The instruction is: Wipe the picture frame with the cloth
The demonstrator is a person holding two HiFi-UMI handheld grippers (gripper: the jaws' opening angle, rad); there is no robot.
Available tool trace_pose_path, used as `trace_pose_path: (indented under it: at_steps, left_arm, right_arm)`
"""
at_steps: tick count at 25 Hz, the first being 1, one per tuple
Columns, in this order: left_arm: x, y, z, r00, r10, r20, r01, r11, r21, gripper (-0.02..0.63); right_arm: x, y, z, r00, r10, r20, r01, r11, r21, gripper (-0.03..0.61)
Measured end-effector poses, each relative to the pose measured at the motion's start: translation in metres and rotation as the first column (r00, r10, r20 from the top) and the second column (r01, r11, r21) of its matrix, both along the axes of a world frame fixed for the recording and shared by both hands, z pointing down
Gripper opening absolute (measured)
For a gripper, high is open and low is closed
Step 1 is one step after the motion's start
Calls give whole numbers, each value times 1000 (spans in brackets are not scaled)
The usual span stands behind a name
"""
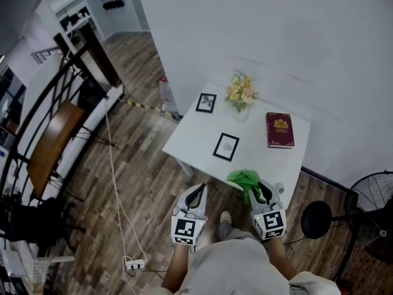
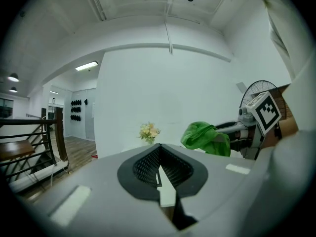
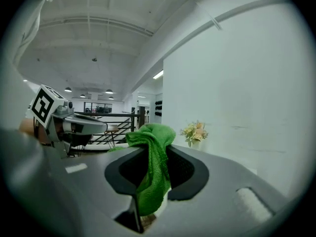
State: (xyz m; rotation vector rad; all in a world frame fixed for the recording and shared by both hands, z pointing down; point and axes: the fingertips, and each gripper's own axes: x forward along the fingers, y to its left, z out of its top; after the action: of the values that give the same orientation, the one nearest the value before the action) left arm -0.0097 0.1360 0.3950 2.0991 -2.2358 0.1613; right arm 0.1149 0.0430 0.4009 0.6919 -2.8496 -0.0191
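Observation:
Two black picture frames lie on the white table (image 1: 195, 135): one near the middle (image 1: 226, 146), a smaller one at the far left corner (image 1: 206, 102). My right gripper (image 1: 261, 192) hovers at the table's near edge, shut on a green cloth (image 1: 244, 178) that bunches over its tips. In the right gripper view the cloth (image 3: 154, 177) hangs down between the jaws of that gripper (image 3: 157, 147). My left gripper (image 1: 196, 194) is off the table's near left corner, shut and holding nothing. In the left gripper view, its pads (image 2: 159, 149) meet at the tip, with the cloth (image 2: 205, 137) to their right.
A vase of flowers (image 1: 241, 92) and a red book (image 1: 279, 129) stand at the table's back by the white wall. A fan (image 1: 371, 195) and a round black base (image 1: 316, 219) are at the right. A cable and power strip (image 1: 135, 264) lie on the wooden floor.

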Motion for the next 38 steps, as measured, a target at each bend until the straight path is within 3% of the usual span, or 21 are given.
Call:
trace_pose_path:
  at_steps: [11,22,31,38]
  left_arm:
    - [-35,-81,2,999,-27,29,28,998,-55,20]
    - [-55,-133,1,997,35,63,-30,997,-76,20]
    - [-83,-194,23,986,163,29,-160,984,-77,20]
    - [-114,-236,51,943,328,-50,-332,936,-115,20]
  right_arm:
    - [-47,-89,6,998,-57,20,57,998,-35,94]
    - [-74,-128,18,999,-37,24,39,997,-69,94]
    - [-101,-160,38,999,46,-3,-46,996,-82,94]
    - [-126,-180,62,980,187,-69,-195,970,-144,94]
